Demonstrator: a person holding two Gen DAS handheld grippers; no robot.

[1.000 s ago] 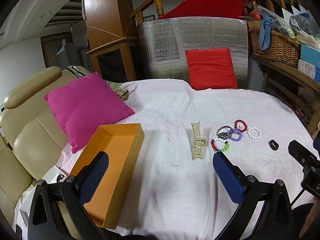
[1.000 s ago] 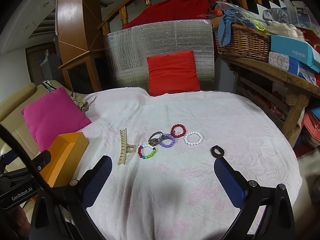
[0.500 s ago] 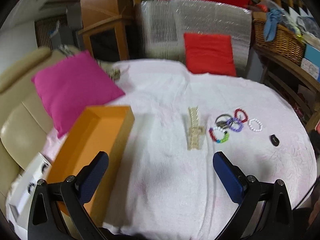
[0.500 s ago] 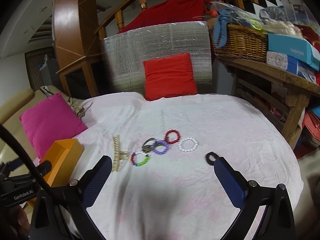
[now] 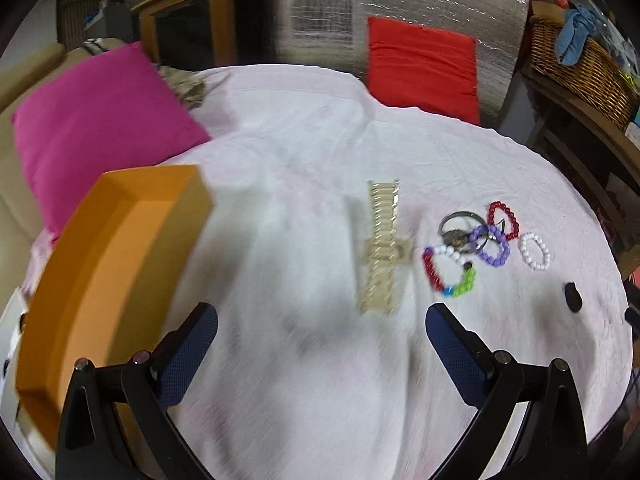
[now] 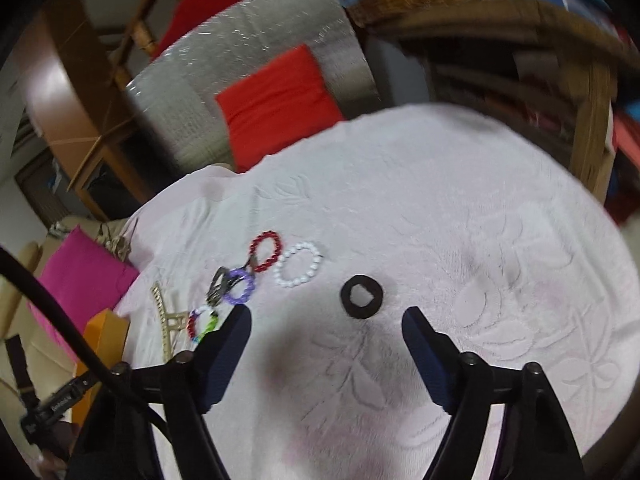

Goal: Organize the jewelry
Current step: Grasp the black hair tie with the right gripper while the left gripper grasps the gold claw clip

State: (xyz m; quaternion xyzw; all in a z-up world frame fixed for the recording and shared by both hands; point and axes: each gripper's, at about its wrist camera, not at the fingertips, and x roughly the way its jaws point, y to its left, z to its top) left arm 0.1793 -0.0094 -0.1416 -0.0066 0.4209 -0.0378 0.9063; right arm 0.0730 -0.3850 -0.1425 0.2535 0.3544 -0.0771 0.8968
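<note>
On the pale pink bedspread point(image 5: 304, 152) lie a gold hair claw point(image 5: 382, 248), a multicoloured bead bracelet point(image 5: 448, 272), a purple one point(image 5: 492, 244), a red one point(image 5: 502, 220), a white one point(image 5: 534, 250), a metal ring point(image 5: 456, 224) and a black ring point(image 5: 572, 298). An open orange box point(image 5: 108, 264) stands at the left. My left gripper point(image 5: 322, 344) is open and empty, just short of the hair claw. My right gripper point(image 6: 326, 332) is open and empty, with the black ring point(image 6: 361, 297) just beyond its fingertips point(image 6: 236, 320). The white bracelet point(image 6: 298, 265) and the red bracelet point(image 6: 266, 250) lie further off.
A magenta cushion point(image 5: 96, 120) lies behind the orange box, a red cushion point(image 5: 420, 68) at the back against a silver foil panel point(image 5: 400, 0). A wooden shelf with a wicker basket point(image 5: 576, 64) stands at the right. A beige sofa point(image 5: 16, 184) is at the left.
Both grippers have moved forward and tilted down toward the bedspread. The left has neared the hair claw; the right has swung and now faces the black ring. Both stay open.
</note>
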